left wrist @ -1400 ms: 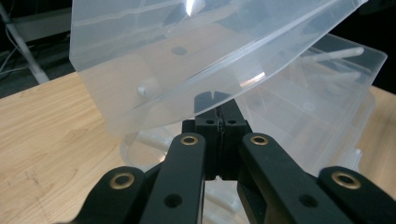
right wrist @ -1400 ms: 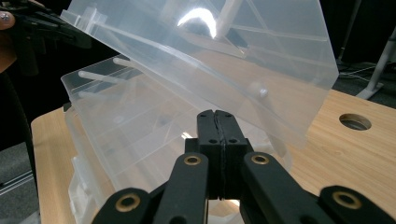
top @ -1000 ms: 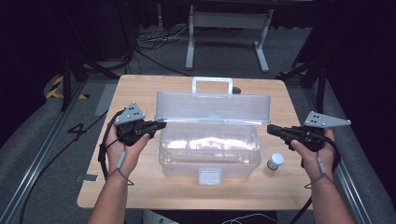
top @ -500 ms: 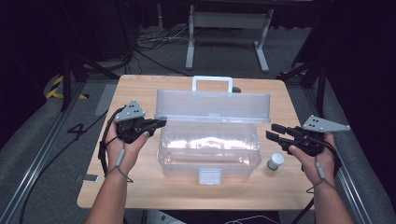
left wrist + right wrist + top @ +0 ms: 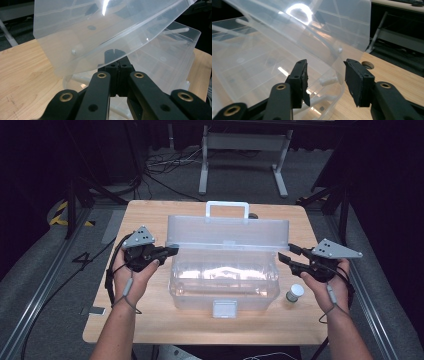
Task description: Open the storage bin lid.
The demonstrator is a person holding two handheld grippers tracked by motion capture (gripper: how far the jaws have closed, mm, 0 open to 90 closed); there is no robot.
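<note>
Clear plastic box [image 5: 224, 280], lid [image 5: 227, 232] upright, mid-table [image 5: 150, 320]. My left tool [image 5: 172, 251] pinches the lid's edge; my right tool [image 5: 284, 256] has just been opening, jaws wide, nothing pressed between them.

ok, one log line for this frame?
left claw: shut at lid edge | right claw: jaws just opened, nothing between | box: open

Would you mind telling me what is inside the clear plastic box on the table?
The clear plastic box stands with its lid raised. Through its walls I see the wooden table and glare, no distinct contents. Reflections hide part of the floor, so small items cannot be ruled out.
</note>
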